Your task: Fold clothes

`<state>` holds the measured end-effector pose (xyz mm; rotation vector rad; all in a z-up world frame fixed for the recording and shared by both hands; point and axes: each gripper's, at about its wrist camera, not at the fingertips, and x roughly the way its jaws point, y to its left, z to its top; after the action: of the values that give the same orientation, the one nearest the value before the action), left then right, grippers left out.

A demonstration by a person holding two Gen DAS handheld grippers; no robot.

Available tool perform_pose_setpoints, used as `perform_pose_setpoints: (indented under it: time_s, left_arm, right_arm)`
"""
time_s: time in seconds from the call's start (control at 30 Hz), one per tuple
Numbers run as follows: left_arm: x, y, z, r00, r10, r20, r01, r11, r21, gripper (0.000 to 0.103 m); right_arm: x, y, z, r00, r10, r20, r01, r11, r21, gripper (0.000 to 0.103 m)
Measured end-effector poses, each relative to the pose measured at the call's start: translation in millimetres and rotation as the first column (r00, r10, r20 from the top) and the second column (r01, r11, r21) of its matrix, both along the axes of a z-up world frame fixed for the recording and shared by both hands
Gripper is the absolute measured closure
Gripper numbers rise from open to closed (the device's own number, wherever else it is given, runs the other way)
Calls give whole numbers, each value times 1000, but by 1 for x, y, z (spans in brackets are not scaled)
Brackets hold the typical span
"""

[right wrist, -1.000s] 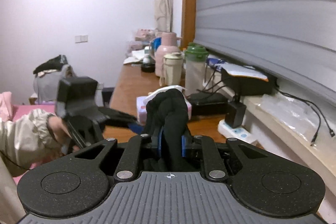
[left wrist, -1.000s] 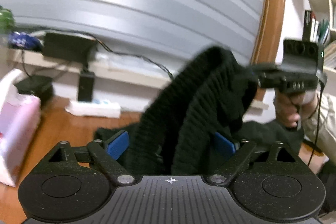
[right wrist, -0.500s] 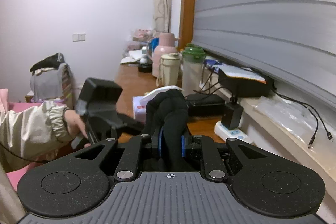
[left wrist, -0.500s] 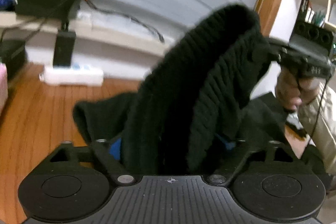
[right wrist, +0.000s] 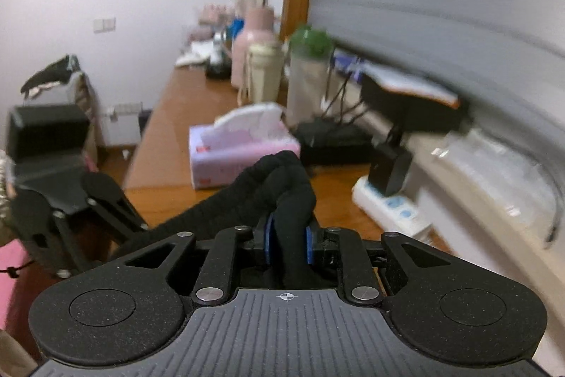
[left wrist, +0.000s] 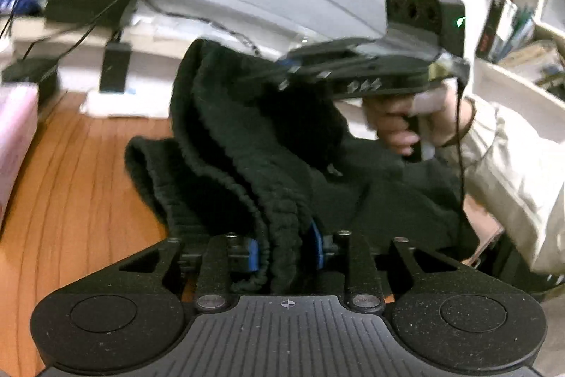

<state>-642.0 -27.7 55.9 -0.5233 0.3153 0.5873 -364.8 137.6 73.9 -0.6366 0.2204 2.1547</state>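
A black ribbed knit garment [left wrist: 240, 143] lies partly on the wooden table [left wrist: 70, 186], with one edge lifted. My left gripper [left wrist: 284, 248] is shut on a thick bunched fold of it between blue pads. In the right wrist view my right gripper [right wrist: 286, 244] is shut on another rolled edge of the black knit garment [right wrist: 282, 179]. The right gripper [left wrist: 293, 66] also shows in the left wrist view, held by a hand [left wrist: 395, 122] above the cloth. The left gripper's body [right wrist: 70, 200] appears at the left of the right wrist view.
A pink tissue box [right wrist: 240, 147], several bottles [right wrist: 303, 76], a white power strip [right wrist: 388, 211] with a black plug, and black devices with cables [left wrist: 88, 2] stand along the wall side. A beige sleeve [left wrist: 512, 172] is at the right. Shelves [left wrist: 522, 34] stand beyond.
The lifted knit has come down from its raised hump toward the table. The right gripper has swung in closer above the cloth, and the left gripper has closed tighter on the fold.
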Motion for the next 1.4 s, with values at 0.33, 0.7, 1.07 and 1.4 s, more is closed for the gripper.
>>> perform_pose_setpoints:
  time_s: [0.33,0.7,1.07,1.4]
  left_arm:
    - [-18,9,-8,998,56,5,-56,998,-39,77]
    - [-35,33,-4,991,125,-40,-126,992,-18,77]
    - [-44,39,12,969,226,-99,-224,974,27,50]
    - [-16,38,65,953,292,-83,-277,948,155,26]
  right_arm:
    - [-22,52,-54,999,-39,14,40,993,-107,75]
    - [13,33,-20,986,-161,-52,159,987,-34,54]
    - [74,-7,-33,971,-229,73,238,961,-144,57]
    - [114,-40,-39,953,-288,90,300,938,-173,50]
